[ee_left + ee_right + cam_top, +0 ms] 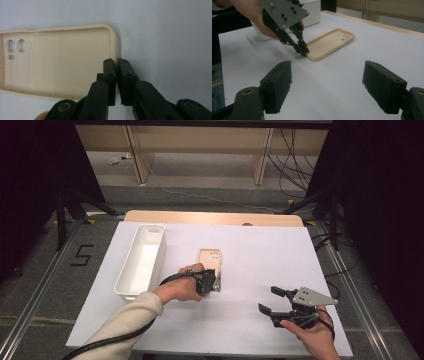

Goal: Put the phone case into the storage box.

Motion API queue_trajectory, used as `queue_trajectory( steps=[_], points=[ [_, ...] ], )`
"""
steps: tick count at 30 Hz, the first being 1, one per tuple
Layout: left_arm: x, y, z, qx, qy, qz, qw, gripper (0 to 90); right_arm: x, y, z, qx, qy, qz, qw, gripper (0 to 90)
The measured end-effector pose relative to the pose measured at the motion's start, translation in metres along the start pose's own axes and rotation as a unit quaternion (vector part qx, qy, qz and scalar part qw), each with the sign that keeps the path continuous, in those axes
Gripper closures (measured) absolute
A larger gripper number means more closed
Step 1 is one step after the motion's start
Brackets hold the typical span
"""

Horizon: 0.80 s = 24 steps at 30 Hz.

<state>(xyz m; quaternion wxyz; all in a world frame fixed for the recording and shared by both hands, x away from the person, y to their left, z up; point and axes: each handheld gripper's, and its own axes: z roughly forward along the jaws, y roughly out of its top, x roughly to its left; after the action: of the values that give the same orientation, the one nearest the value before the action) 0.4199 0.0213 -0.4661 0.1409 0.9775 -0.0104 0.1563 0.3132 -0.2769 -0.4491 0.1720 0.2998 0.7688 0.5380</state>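
Now left hand-held gripper [116, 82] pinches short end wall of tan phone case [57, 65], 2 jaws nearly together on thin rim. Case lies open side up on white counter [260, 255], just right of white bin [141, 260]. Right hand-held gripper [332, 87] sits well apart, jaws wide, holding nothing.

Phone case [57, 65] — matt, smooth plastic; table cover [260, 255] — matt white.
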Motion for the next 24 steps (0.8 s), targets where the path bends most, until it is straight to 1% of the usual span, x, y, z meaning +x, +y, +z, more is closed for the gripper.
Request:
queue_trajectory(
  steps=[3,4,5,6,7,8,9,11,12,13,14,16,18,19,20,21,22,23,24],
  points=[
    [-0.0005,-0.0009,-0.0003,-0.003,-0.001,-0.002,1.0000,85.5,-0.0002,-0.0006,0.0016,-0.010,0.002,0.000,0.9999,24.5],
    [-0.0004,-0.0010,-0.0003,-0.004,-0.001,-0.003,1.0000,85.6,-0.0002,-0.0006,0.0014,-0.010,0.002,0.001,1.0000,24.5],
    [-0.0002,-0.0009,-0.0005,-0.004,-0.002,-0.004,1.0000,85.8,0.0010,-0.0005,0.0006,-0.002,0.007,0.012,0.9999,24.5],
    [-0.0002,-0.0008,-0.0006,-0.003,-0.002,-0.005,1.0000,86.1,0.0010,0.0001,-0.0009,0.008,0.003,0.011,0.9999,24.5],
    [-0.0005,-0.0005,-0.0007,-0.003,-0.003,-0.004,1.0000,86.4,0.0008,-0.0002,0.0001,0.001,0.004,0.010,0.9999,24.6],
    [-0.0009,-0.0003,-0.0009,-0.002,-0.001,-0.002,1.0000,86.7,-0.0003,-0.0004,0.0015,-0.010,0.000,-0.001,1.0000,24.6],
    [-0.0014,-0.0003,-0.0012,-0.002,0.002,0.002,1.0000,87.0,-0.0003,0.0001,0.0000,-0.002,-0.002,-0.002,1.0000,24.6],
    [-0.0016,-0.0009,-0.0017,-0.003,0.003,0.005,1.0000,87.3,0.0000,-0.0001,0.0001,-0.004,-0.003,0.001,1.0000,24.6],
    [-0.0019,-0.0015,-0.0016,-0.006,0.004,0.005,1.0000,87.4,0.0000,0.0006,-0.0019,0.008,-0.007,0.000,0.9999,24.6],
    [-0.0025,-0.0020,-0.0015,-0.008,0.003,0.002,1.0000,87.5,-0.0001,0.0005,-0.0019,0.008,-0.007,-0.001,0.9999,24.6],
    [-0.0029,-0.0022,-0.0016,-0.009,0.003,0.001,1.0000,87.5,-0.0002,-0.0005,0.0015,-0.012,0.001,0.001,0.9999,24.6],
    [-0.0030,-0.0027,-0.0019,-0.011,0.003,0.002,0.9999,87.7,-0.0004,-0.0005,0.0015,-0.011,0.000,-0.001,0.9999,24.6],
    [-0.0036,-0.0027,-0.0026,-0.016,0.005,0.002,0.9999,87.7,-0.0004,0.0000,0.0000,-0.002,-0.003,-0.001,1.0000,24.6],
    [-0.0042,-0.0024,-0.0031,-0.016,0.006,0.007,0.9998,87.8,-0.0004,0.0001,-0.0001,-0.002,-0.003,-0.001,1.0000,24.6],
    [-0.0045,-0.0018,-0.0041,-0.017,0.010,0.011,0.9997,87.8,-0.0001,-0.0004,0.0015,-0.012,-0.001,0.001,0.9999,24.6],
    [-0.0052,-0.0014,-0.0051,-0.015,0.008,0.010,0.9998,87.8,-0.0001,-0.0005,0.0016,-0.013,0.000,0.002,0.9999,24.5],
    [-0.0056,-0.0009,-0.0062,-0.016,0.011,0.014,0.9997,87.8,-0.0003,-0.0005,0.0015,-0.012,0.000,0.001,0.9999,24.5],
    [-0.0059,-0.0002,-0.0078,-0.018,0.014,0.017,0.9996,87.8,0.0012,-0.0005,0.0011,-0.005,0.005,0.014,0.9999,24.6],
    [-0.0063,0.0002,-0.0091,-0.017,0.012,0.018,0.9996,87.8,0.0009,-0.0005,0.0011,-0.005,0.004,0.013,0.9999,24.6]
  ],
)
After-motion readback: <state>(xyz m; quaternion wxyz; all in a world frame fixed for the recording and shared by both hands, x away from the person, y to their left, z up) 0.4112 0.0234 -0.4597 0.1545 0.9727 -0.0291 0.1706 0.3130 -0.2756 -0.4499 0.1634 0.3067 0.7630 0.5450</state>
